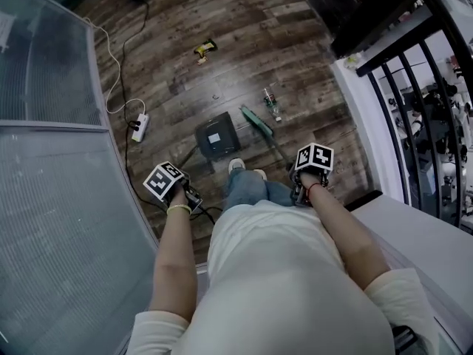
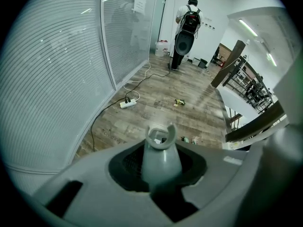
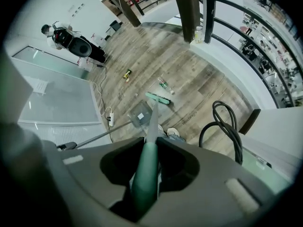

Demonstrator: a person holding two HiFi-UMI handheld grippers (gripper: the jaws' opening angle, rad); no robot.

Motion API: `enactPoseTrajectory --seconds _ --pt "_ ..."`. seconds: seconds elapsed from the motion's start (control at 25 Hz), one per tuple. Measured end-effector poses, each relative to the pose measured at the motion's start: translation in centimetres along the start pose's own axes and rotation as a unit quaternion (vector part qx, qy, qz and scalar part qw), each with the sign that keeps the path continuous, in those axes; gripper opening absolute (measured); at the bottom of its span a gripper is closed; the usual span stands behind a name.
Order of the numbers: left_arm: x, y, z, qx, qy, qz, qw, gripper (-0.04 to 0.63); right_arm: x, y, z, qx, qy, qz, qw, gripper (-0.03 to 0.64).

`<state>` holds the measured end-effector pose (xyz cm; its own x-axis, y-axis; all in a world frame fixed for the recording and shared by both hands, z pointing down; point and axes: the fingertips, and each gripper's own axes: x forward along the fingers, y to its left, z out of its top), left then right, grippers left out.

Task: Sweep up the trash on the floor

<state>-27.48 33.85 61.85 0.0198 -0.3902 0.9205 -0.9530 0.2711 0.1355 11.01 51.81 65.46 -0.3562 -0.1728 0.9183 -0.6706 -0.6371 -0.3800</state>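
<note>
In the head view, your left tool [image 1: 190, 195] and right tool [image 1: 298, 190] sit low on either side of your legs, and their jaws are mostly hidden under the marker cubes. Ahead of your shoes on the dark wooden plank floor [image 1: 295, 43] stands the dark grey square dustpan [image 1: 216, 135]. Just to its right is the green brush head of the broom [image 1: 256, 120]. A small yellow scrap of trash [image 1: 205, 48] lies well beyond them, and a clear bottle-like piece of trash [image 1: 272, 104] lies near the brush; both are too small to identify. A white power strip [image 1: 140, 126] lies by the frosted glass wall [image 1: 52, 58].

In the left gripper view, your left tool is closed on the grey forked top of the dustpan's handle [image 2: 161, 151]. The pan itself is hidden below the tool body.

In the right gripper view, your right tool is clamped on the green broom handle [image 3: 144, 176]. It runs down to the brush head beside the dustpan. A black cable loop [image 3: 225, 126] is cut off by the tool body.
</note>
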Motion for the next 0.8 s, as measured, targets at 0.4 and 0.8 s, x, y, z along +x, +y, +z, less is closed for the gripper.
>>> enactPoseTrajectory --seconds 0.4,0.8 --pt "1.3 -7.3 2.8 0.039 -0.009 -0.025 0.9989 0.089 -4.4 1.1 4.5 0.103 -0.064 0.090 0.989 0.096" --pt "4.0 -12.6 4.8 0.061 -0.002 -0.032 0.9976 0.089 -6.7 -0.1 12.2 0.108 -0.130 0.066 0.983 0.097"
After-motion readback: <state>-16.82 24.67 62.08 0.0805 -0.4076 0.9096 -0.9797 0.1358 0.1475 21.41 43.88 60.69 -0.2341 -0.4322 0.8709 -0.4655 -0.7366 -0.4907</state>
